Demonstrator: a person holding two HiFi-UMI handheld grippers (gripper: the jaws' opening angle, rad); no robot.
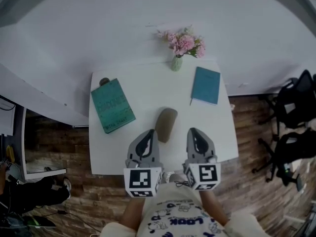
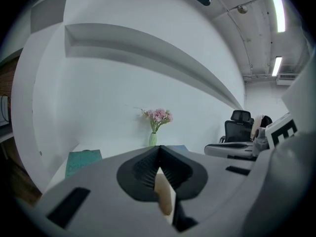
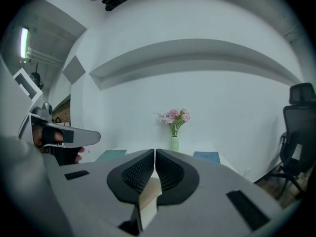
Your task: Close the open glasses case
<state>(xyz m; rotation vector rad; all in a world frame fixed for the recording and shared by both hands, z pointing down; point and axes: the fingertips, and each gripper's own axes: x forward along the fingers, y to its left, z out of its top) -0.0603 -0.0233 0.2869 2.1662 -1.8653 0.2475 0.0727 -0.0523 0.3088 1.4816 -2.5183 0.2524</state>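
A tan-brown glasses case [image 1: 165, 124] lies lengthwise on the white table [image 1: 148, 83], near its front middle; from above it looks like one rounded closed shape. My left gripper [image 1: 149, 133] hangs just left of the case's near end, jaws together with nothing between them. My right gripper [image 1: 193, 131] is to the right of the case, jaws also together and empty. In the left gripper view the left gripper [image 2: 159, 150] is shut and the case [image 2: 164, 194] shows below it. In the right gripper view the right gripper [image 3: 155, 152] is shut above the case [image 3: 148, 197].
A green book [image 1: 112, 105] lies at the table's left, with a small dark round thing [image 1: 104, 81] behind it. A teal notebook [image 1: 206, 85] lies at the right. A vase of pink flowers [image 1: 177, 58] stands at the back edge. Office chairs [image 1: 296, 112] stand on the floor at right.
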